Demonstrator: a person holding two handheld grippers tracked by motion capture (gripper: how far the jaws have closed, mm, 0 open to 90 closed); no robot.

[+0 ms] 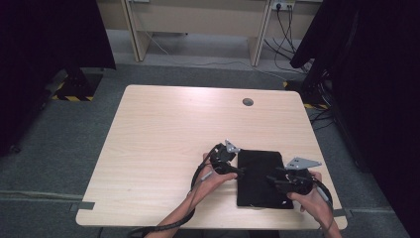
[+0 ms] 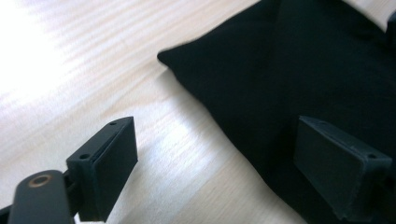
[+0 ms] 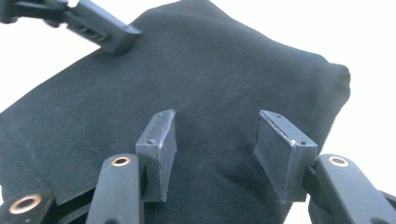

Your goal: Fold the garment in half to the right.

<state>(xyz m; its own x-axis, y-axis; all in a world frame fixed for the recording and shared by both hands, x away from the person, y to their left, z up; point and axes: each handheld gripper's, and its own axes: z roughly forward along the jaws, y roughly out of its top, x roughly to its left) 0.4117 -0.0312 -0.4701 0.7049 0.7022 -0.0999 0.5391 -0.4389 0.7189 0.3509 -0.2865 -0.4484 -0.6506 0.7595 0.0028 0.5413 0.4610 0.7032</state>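
A black folded cloth lies flat on the light wooden table, near its front right. My left gripper sits at the cloth's left edge and is open. In the left gripper view one jaw hangs over bare wood and the other over the cloth, straddling its edge near a corner. My right gripper hovers over the cloth's right part, open, with nothing pinched. In the right gripper view the cloth lies under both jaws, and the left gripper's jaw tip rests at the far edge.
A round grey cable hole sits near the table's far edge. Black curtains hang at both sides, and a pale desk frame with cables stands behind. The table's front edge runs just below both hands.
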